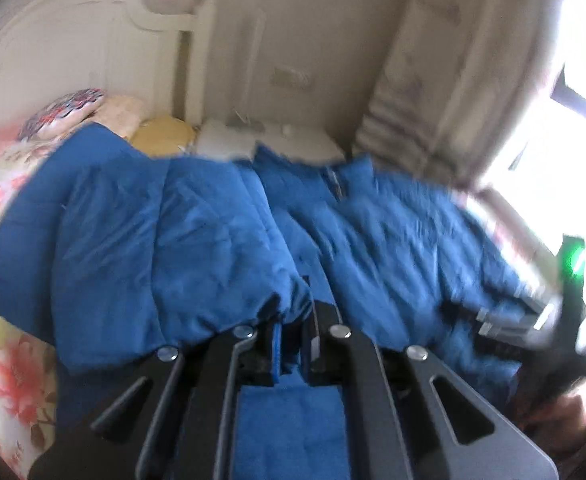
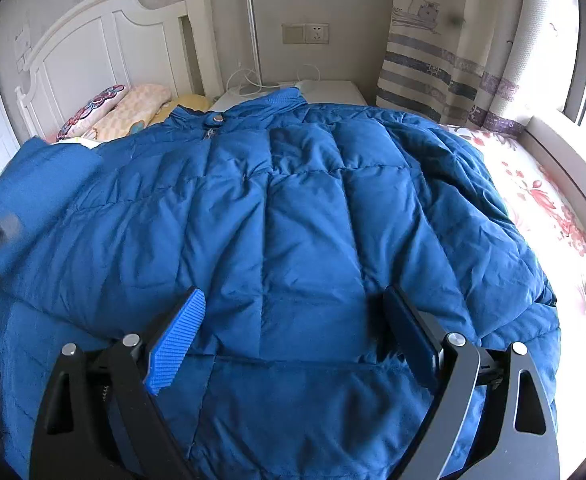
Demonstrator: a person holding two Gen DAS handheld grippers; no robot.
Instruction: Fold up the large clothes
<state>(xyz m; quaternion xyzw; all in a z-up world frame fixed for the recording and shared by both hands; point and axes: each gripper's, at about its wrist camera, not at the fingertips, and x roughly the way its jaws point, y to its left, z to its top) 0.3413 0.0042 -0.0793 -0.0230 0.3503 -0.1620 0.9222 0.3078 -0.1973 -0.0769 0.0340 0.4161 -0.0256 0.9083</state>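
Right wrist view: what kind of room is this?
Most likely a bedroom. A blue puffer jacket lies spread on a bed with a floral sheet and a white headboard; pillows sit by it, and a patterned curtain hangs at the window.

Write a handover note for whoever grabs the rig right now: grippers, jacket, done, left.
Left gripper: shut on a bunched fold of the blue puffer jacket, at its hem side.
Right gripper: open, hanging over the jacket's lower panel, gripping nothing.
Jacket: spread front up on the floral bedsheet, collar toward the headboard, pillows beyond it.
Done: jacket laid out; one side gathered in the left gripper.
Left: no complete fold visible yet; probably carry the held side across, then fold the other side and the hem up.
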